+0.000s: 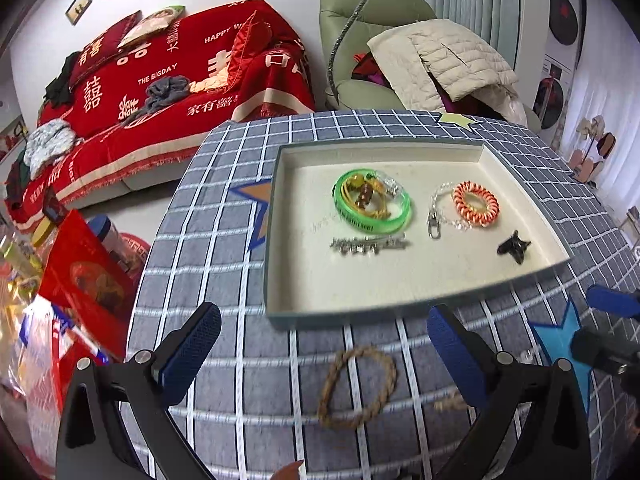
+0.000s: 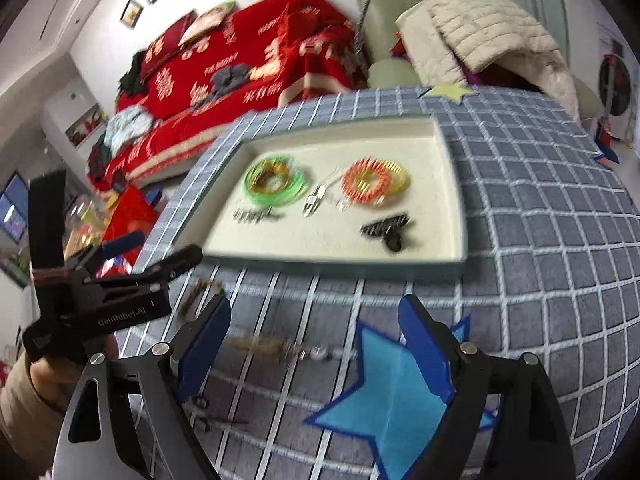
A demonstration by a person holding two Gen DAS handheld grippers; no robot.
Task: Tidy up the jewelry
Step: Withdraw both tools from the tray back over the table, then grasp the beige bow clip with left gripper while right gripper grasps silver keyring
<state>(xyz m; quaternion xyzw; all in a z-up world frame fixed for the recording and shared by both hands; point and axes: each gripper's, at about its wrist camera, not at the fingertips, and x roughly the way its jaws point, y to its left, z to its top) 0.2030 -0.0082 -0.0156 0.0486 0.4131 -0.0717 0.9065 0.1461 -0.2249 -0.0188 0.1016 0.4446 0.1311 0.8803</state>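
**Both grippers open over the counter, rope bracelet lying outside the tray**

The left gripper point(image 1: 324, 356) hangs above the checked cloth of the counter point(image 1: 224, 208) with its jaws spread wide and nothing between the pads. Below that gap, on the cloth, lies a brown rope bracelet point(image 1: 357, 386), near the front edge of the tray point(image 1: 280, 312) but outside it.

The tray holds the sorted pieces: a green bangle point(image 1: 373, 205) at the left with beads and cord inside its ring, an orange coil bracelet point(image 1: 475, 204) to the right of it, a silver chain point(image 1: 436, 216) touching the coil's left side, a silver hair clip point(image 1: 370, 245) nearer the front, and a black claw clip point(image 1: 515, 246) at the near right.

The right gripper point(image 2: 316, 344) also has its jaws well apart and grips nothing; it hangs over the cloth just left of a blue star patch point(image 2: 384, 392). Its view is blurred.
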